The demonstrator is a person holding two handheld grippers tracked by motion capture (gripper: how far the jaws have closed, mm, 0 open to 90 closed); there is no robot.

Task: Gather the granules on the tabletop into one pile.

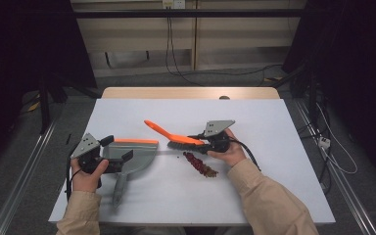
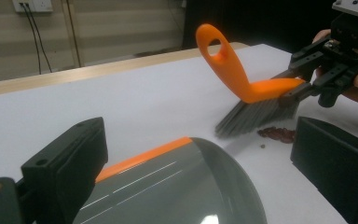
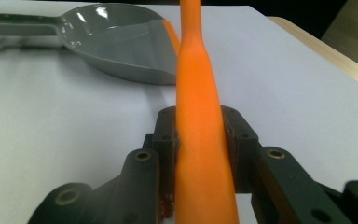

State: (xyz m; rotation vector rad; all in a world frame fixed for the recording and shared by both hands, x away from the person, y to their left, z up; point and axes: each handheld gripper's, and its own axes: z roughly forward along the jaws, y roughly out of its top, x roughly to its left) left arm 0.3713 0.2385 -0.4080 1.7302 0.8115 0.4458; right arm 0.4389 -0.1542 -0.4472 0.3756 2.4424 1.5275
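Observation:
A grey dustpan (image 1: pixel 138 157) with an orange lip lies flat on the white table (image 1: pixel 274 127), its handle pointing toward the near edge. My left gripper (image 1: pixel 117 148) straddles the pan's rear. In the left gripper view the dustpan (image 2: pixel 168 191) sits between the two black jaws, and the grip is unclear. My right gripper (image 1: pixel 199 143) is shut on an orange hand brush (image 1: pixel 174 136); its pads squeeze the brush (image 3: pixel 199 93) back. The dark bristles rest on the table beside a small pile of red-brown crumbs (image 1: pixel 200 165), right of the pan.
Beyond the sheet, the table's wooden far edge (image 1: pixel 191 92) shows. Cables (image 1: pixel 176 68) trail over the floor behind it, and more run at the right. Bare table lies right of the crumbs and toward the near edge.

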